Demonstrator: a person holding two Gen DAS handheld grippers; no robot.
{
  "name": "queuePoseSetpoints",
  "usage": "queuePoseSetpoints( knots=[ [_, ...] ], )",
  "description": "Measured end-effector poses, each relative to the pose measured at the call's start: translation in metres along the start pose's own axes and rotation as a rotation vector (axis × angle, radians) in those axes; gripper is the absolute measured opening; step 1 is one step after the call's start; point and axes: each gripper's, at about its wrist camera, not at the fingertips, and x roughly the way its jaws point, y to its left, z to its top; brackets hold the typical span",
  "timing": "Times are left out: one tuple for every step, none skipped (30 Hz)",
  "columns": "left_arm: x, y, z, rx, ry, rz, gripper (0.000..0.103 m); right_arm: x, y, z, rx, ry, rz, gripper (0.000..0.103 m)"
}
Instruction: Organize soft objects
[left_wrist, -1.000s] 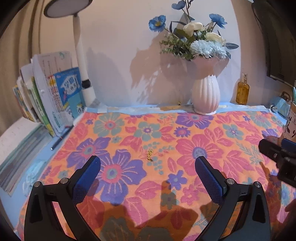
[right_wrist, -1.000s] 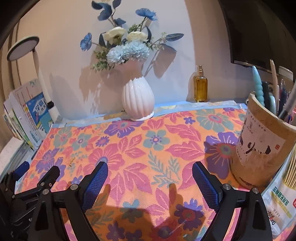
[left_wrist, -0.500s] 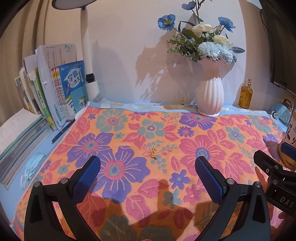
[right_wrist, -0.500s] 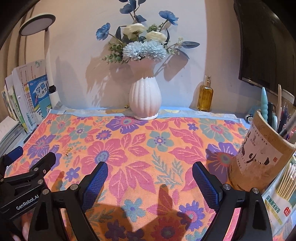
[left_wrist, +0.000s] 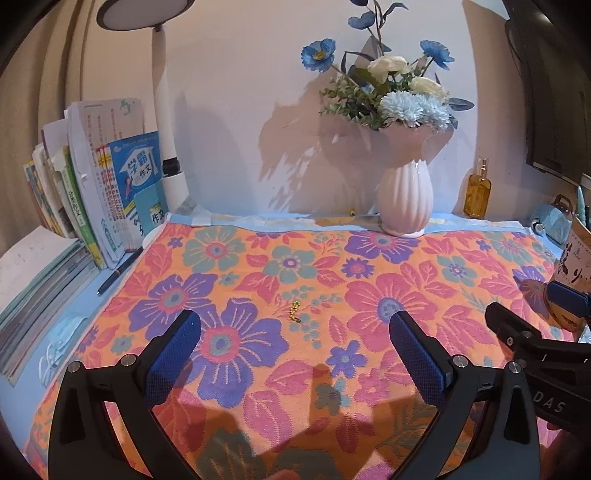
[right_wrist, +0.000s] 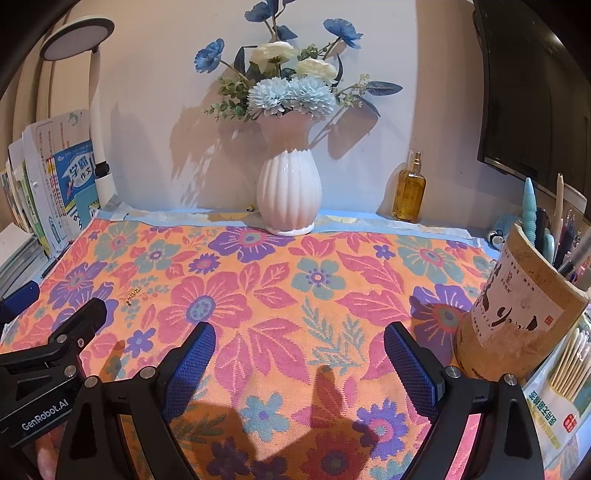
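Both grippers have drawn back since a second ago, so more of the orange floral towel (left_wrist: 295, 280) shows
Left gripper (left_wrist: 291, 325) and right gripper (right_wrist: 299, 338) hover jaws spread, empty, over the towel spread flat on the desk; its near edge is cut off; small gold bead chain (left_wrist: 295, 312) lies on it, barely legible

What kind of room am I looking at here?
Probably a study desk at home: upright books beside a desk lamp, a holder full of pens, and a flowered cloth under a vase.
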Motion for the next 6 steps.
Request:
queuePoseSetpoints(
  knots=[
    [-0.002, 0.001, 0.0, -0.001, -0.015, 0.005, 0.102, 0.0, 0.001, 0.0, -0.003, 0.0, -0.002, 0.092],
    [-0.006, 0.004, 0.001, -0.012, -0.05, 0.024, 0.102, 0.0, 0.001, 0.0, -0.007, 0.001, -0.003, 0.092],
    [-0.009, 0.007, 0.001, -0.027, -0.078, 0.032, 0.102, 0.0, 0.002, 0.0, -0.009, 0.001, -0.005, 0.092],
    [-0.01, 0.01, 0.001, -0.036, -0.086, 0.025, 0.102, 0.0, 0.002, 0.0, -0.011, 0.0, -0.005, 0.092],
    [-0.009, 0.011, 0.002, -0.042, -0.079, 0.016, 0.102, 0.0, 0.002, 0.0, -0.012, 0.0, -0.006, 0.092],
    [-0.005, 0.012, 0.002, -0.045, -0.059, 0.01, 0.102, 0.001, 0.002, -0.001, -0.012, 0.0, -0.006, 0.092]
  ],
)
